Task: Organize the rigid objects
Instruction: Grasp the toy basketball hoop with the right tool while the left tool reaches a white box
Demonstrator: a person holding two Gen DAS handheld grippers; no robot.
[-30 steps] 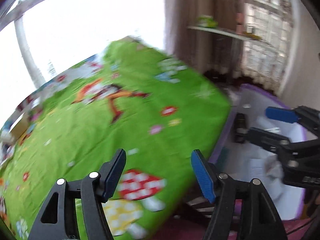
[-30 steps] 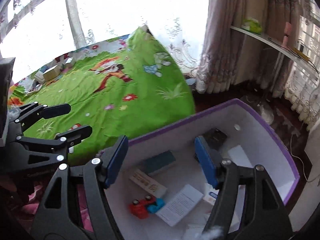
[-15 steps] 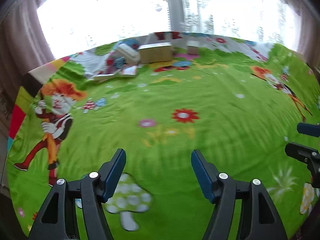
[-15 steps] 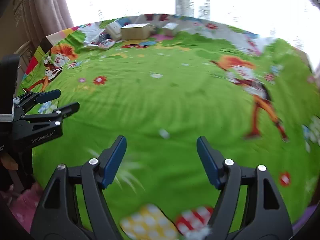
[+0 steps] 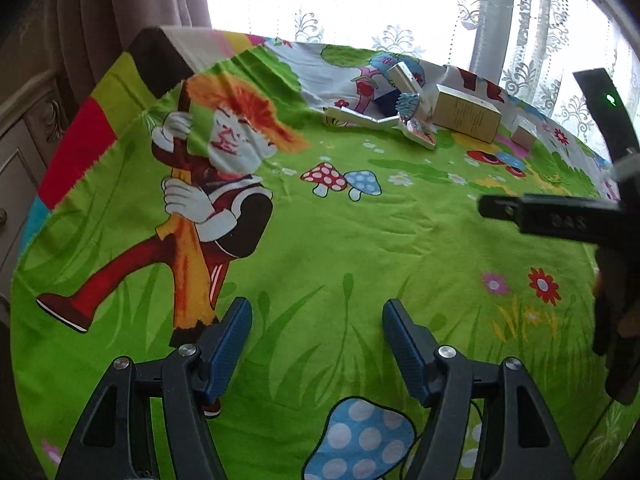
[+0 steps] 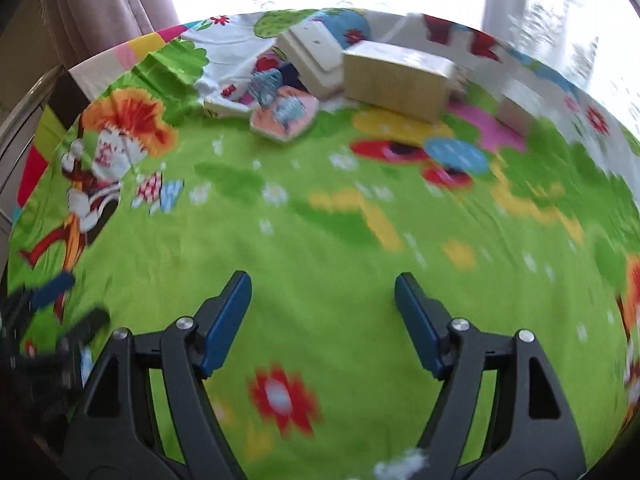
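A cluster of rigid things lies at the far edge of the green cartoon sheet [image 5: 360, 248]: a tan box [image 5: 466, 114] [image 6: 396, 80], a white case [image 6: 316, 58] [image 5: 406, 78], a small picture booklet [image 6: 286, 114] [image 5: 420, 132], a flat white piece [image 5: 360, 117] and a small white box [image 5: 524, 132] [image 6: 520, 106]. My left gripper [image 5: 316, 316] hovers over the near part of the sheet, its jaws opening with nothing between them. My right gripper [image 6: 323, 292] is also opening and empty, well short of the cluster. It shows at the right edge of the left wrist view as a black arm [image 5: 560, 220].
Curtains [image 5: 132, 8] hang at the back left beside a bright window with lace [image 5: 380, 0]. A pale cabinet [image 5: 24, 148] stands left of the bed. The sheet's striped border [image 5: 100, 120] marks the left corner. The left gripper appears blurred at the right wrist view's lower left [image 6: 52, 304].
Both views swung from the purple-rimmed white box beside the bed to the bed's far corner. The cluster of boxes is now nearer and larger. Both sets of jaws stand a little wider.
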